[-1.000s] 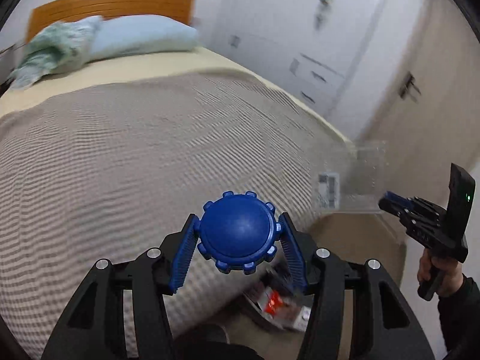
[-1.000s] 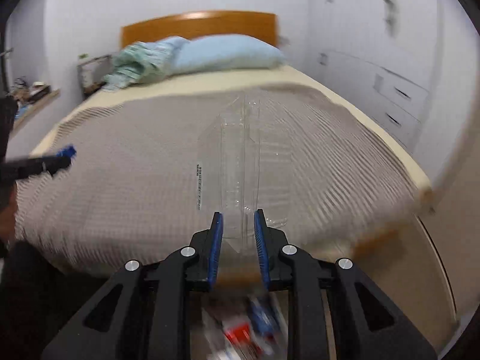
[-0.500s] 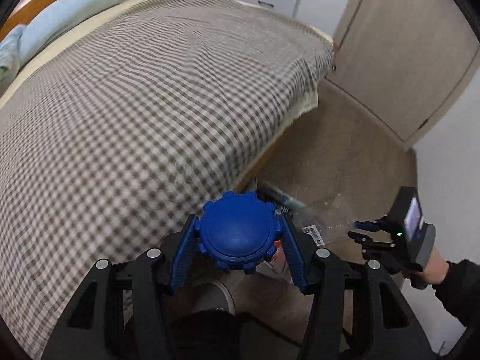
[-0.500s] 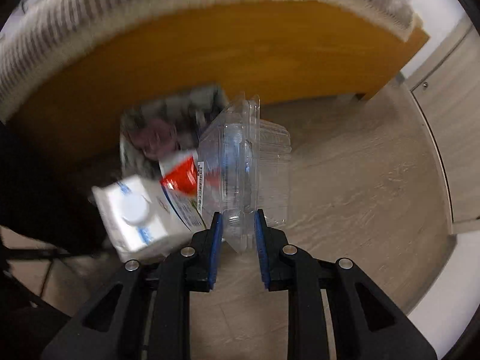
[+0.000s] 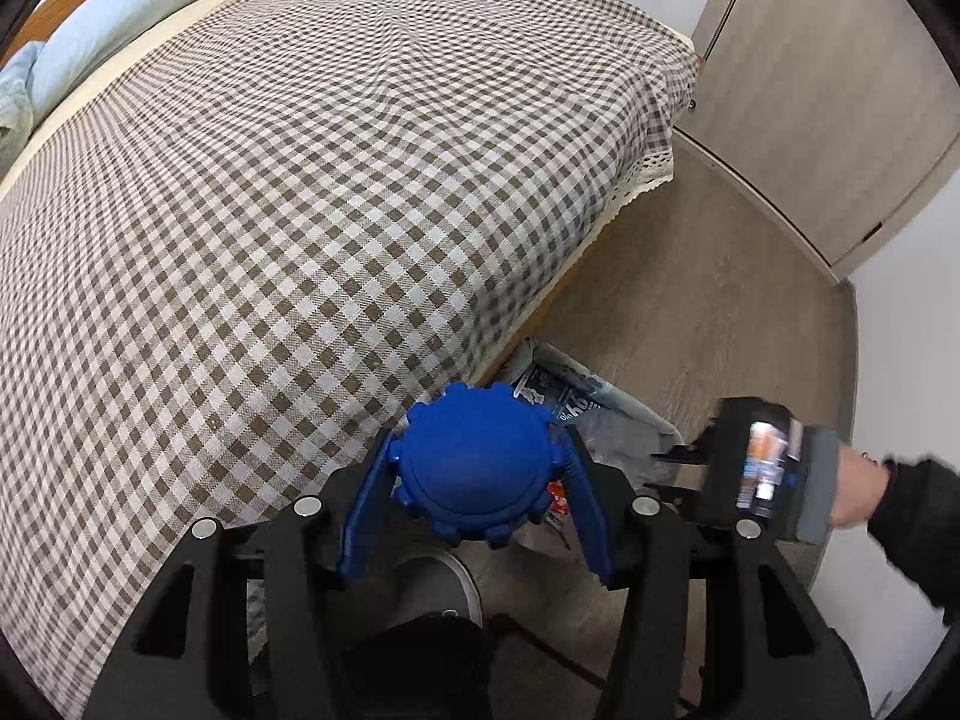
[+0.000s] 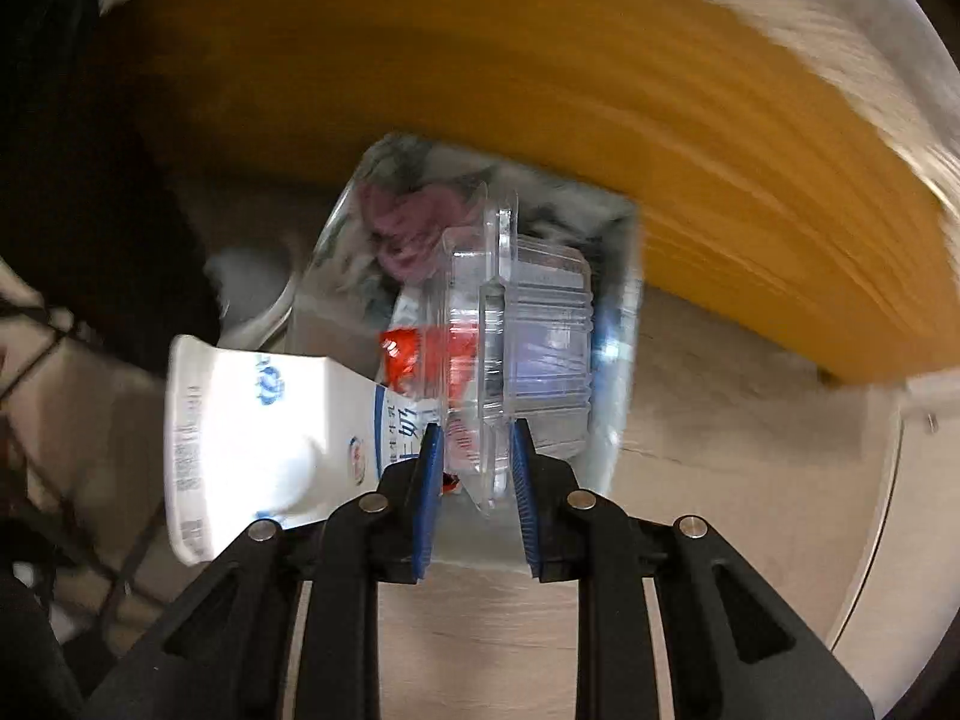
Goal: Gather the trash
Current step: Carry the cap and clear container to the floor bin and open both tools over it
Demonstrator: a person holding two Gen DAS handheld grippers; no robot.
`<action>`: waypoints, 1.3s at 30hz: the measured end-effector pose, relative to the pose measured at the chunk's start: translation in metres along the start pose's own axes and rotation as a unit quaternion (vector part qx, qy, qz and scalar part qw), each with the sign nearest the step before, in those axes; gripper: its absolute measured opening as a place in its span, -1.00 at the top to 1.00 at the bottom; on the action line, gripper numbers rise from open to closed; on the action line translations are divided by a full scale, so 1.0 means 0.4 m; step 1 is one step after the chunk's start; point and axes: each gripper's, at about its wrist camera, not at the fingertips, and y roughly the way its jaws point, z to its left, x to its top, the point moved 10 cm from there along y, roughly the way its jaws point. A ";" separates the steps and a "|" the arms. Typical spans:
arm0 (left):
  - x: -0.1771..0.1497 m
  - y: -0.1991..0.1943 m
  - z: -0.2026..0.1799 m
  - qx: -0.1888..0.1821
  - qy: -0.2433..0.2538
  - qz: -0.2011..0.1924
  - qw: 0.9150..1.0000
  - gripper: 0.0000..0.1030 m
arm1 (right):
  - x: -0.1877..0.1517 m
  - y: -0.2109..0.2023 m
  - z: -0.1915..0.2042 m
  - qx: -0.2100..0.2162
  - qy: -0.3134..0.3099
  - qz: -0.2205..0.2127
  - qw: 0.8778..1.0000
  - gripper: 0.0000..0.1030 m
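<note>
My left gripper [image 5: 477,480] is shut on a round blue knurled cap [image 5: 474,471] and holds it over the bed's foot corner, above the trash bin [image 5: 606,405]. My right gripper [image 6: 477,450] is shut on a clear plastic clamshell box [image 6: 528,330] and holds it just over the open bin [image 6: 624,324] by the bed. The bin holds a white milk carton [image 6: 258,414], a red wrapper [image 6: 420,354] and purple crumpled trash [image 6: 408,228]. The right gripper also shows low at the right in the left wrist view [image 5: 690,462].
The bed with a brown checked cover [image 5: 300,180] fills the left and middle. Its wooden side board [image 6: 600,120] stands right behind the bin. Wood floor [image 5: 720,276] lies to the right, with a door [image 5: 840,78] beyond. My foot [image 5: 432,582] is below the left gripper.
Both grippers swung down from over the bed to the bin on the floor. The right gripper carried the clear box down until it hangs just over the bin's contents.
</note>
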 end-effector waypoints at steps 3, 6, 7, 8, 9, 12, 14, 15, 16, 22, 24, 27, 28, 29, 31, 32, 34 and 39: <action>0.006 0.004 0.000 0.004 0.006 0.001 1.000 -0.01 | 0.020 0.035 0.017 0.065 -0.042 0.034 0.996 0.80; -0.007 -0.001 0.001 0.004 0.004 0.000 1.000 -0.01 | 0.024 0.059 0.025 0.128 -0.061 0.089 0.986 0.78; -0.014 -0.001 0.006 0.005 0.000 0.002 1.000 -0.01 | 0.027 0.061 0.021 0.145 -0.056 0.099 0.983 0.78; -0.020 -0.001 0.008 0.006 -0.003 0.005 1.000 -0.01 | 0.035 0.056 0.014 0.162 -0.040 0.099 0.981 0.76; -0.030 -0.015 0.011 0.004 -0.006 0.006 1.000 -0.01 | 0.049 0.043 0.000 0.178 -0.011 0.089 0.980 0.55; -0.047 -0.018 -0.007 -0.011 0.001 0.010 1.000 -0.01 | 0.075 0.022 -0.064 0.194 0.070 0.048 0.977 0.14; -0.066 0.005 -0.031 -0.027 0.016 0.025 0.999 -0.01 | 0.079 0.007 -0.087 0.199 0.116 0.018 0.973 0.14; -0.074 0.018 -0.040 -0.032 0.022 0.034 0.999 -0.01 | 0.073 -0.003 -0.101 0.199 0.141 0.004 0.970 0.14; -0.082 0.034 -0.049 -0.036 0.027 0.044 0.998 -0.01 | 0.066 -0.014 -0.112 0.195 0.158 -0.007 0.968 0.14; -0.104 0.140 -0.123 -0.054 0.065 0.093 0.992 -0.01 | -0.022 -0.069 -0.192 0.149 0.276 -0.063 0.947 0.14; -0.098 0.185 -0.157 -0.055 0.083 0.104 0.990 -0.01 | -0.060 -0.085 -0.196 0.140 0.311 -0.079 0.937 0.14; -0.079 0.248 -0.213 -0.057 0.106 0.113 0.986 -0.01 | -0.113 -0.101 -0.196 0.128 0.354 -0.095 0.921 0.14; -0.079 0.265 -0.227 -0.058 0.112 0.116 0.985 -0.01 | -0.126 -0.105 -0.201 0.126 0.365 -0.097 0.917 0.14; -0.075 0.292 -0.252 -0.059 0.123 0.117 0.984 -0.01 | -0.147 -0.106 -0.201 0.122 0.381 -0.101 0.911 0.14; -0.076 0.329 -0.301 -0.067 0.135 0.122 0.981 -0.01 | -0.176 -0.113 -0.191 0.117 0.400 -0.106 0.903 0.14; -0.079 0.346 -0.329 -0.078 0.137 0.128 0.979 -0.01 | -0.188 -0.109 -0.196 0.113 0.409 -0.108 0.899 0.14; -0.078 0.372 -0.372 -0.102 0.137 0.135 0.976 -0.01 | -0.225 -0.101 -0.218 0.091 0.439 -0.105 0.888 0.14; -0.119 0.477 -0.458 -0.123 0.151 0.184 0.964 -0.03 | -0.303 -0.086 -0.247 0.073 0.496 -0.096 0.860 0.14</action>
